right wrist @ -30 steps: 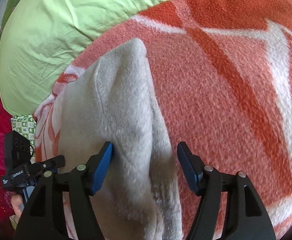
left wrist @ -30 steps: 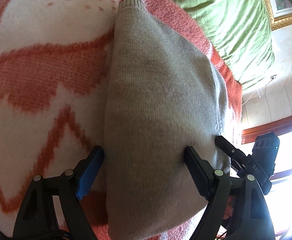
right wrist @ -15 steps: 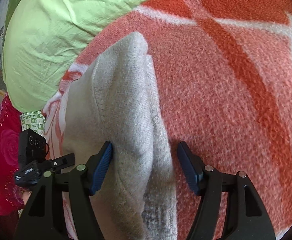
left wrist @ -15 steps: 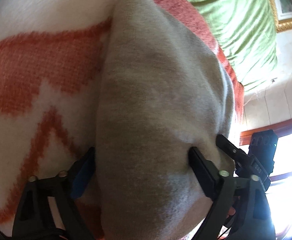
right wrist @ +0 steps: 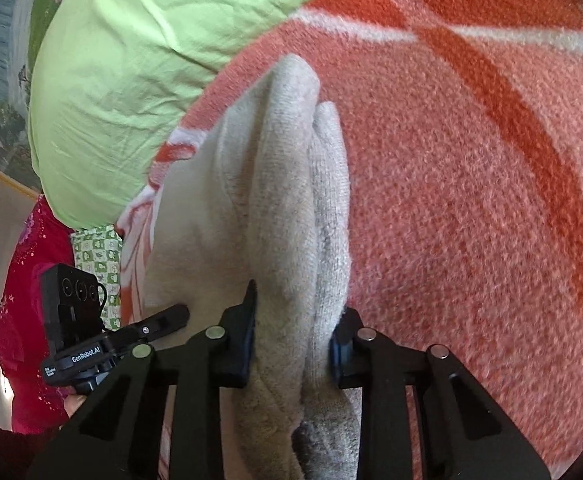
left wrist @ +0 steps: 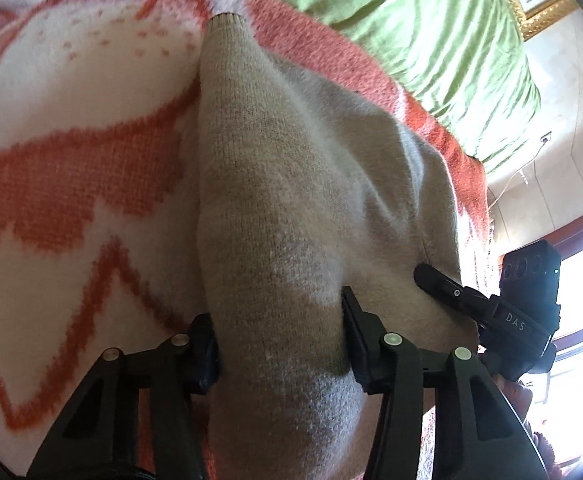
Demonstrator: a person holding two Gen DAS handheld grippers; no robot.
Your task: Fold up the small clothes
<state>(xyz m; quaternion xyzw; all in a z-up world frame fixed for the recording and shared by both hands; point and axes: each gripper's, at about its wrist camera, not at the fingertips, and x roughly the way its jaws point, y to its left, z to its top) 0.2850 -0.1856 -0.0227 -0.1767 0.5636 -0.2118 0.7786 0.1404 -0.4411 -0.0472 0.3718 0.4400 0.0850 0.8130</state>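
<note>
Bunched beige knit sweater (left wrist: 275,208)

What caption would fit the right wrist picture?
Right gripper just closed, pinching a bunched beige knit garment on an orange-and-white blanket.

Open orange-and-white blanket (right wrist: 471,200) right of the beige knit garment (right wrist: 287,208): free passage. Green sheet (right wrist: 123,80) bunched beyond, bounding the far side. Left hand-held gripper (left wrist: 279,344) and right hand-held gripper (right wrist: 293,336) near each other, crowding the garment's near edge.
</note>
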